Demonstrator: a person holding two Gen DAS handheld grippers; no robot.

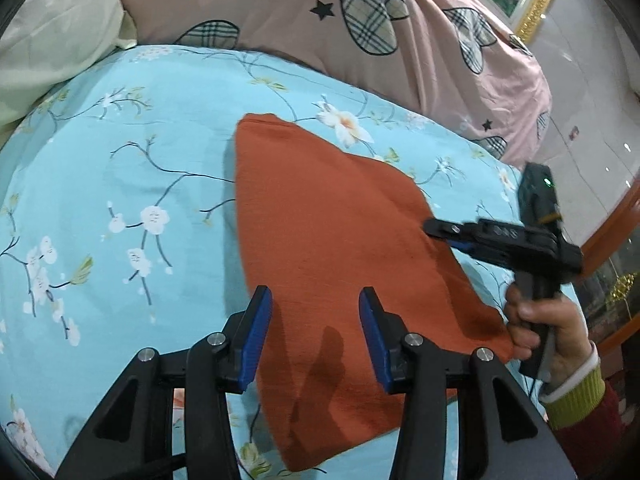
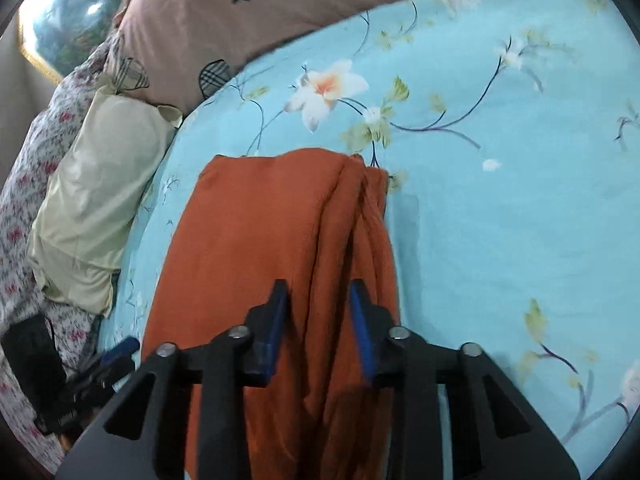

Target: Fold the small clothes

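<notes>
An orange cloth [image 1: 332, 216] lies folded flat on the light blue floral bedsheet [image 1: 120, 152]. My left gripper [image 1: 316, 304] is open, its blue pads hovering over the cloth's near end. My right gripper [image 1: 434, 232] shows in the left wrist view at the cloth's right edge, held by a hand. In the right wrist view the cloth [image 2: 256, 240] runs away from me with bunched folds along its right side. My right gripper [image 2: 319, 294] is open above those folds, nothing between the pads.
A pink quilt with plaid hearts [image 1: 320, 20] is heaped along the far side of the bed. A cream pillow [image 2: 100, 184] lies left of the cloth in the right wrist view. A gold picture frame [image 1: 536, 4] and a shiny floor are at right.
</notes>
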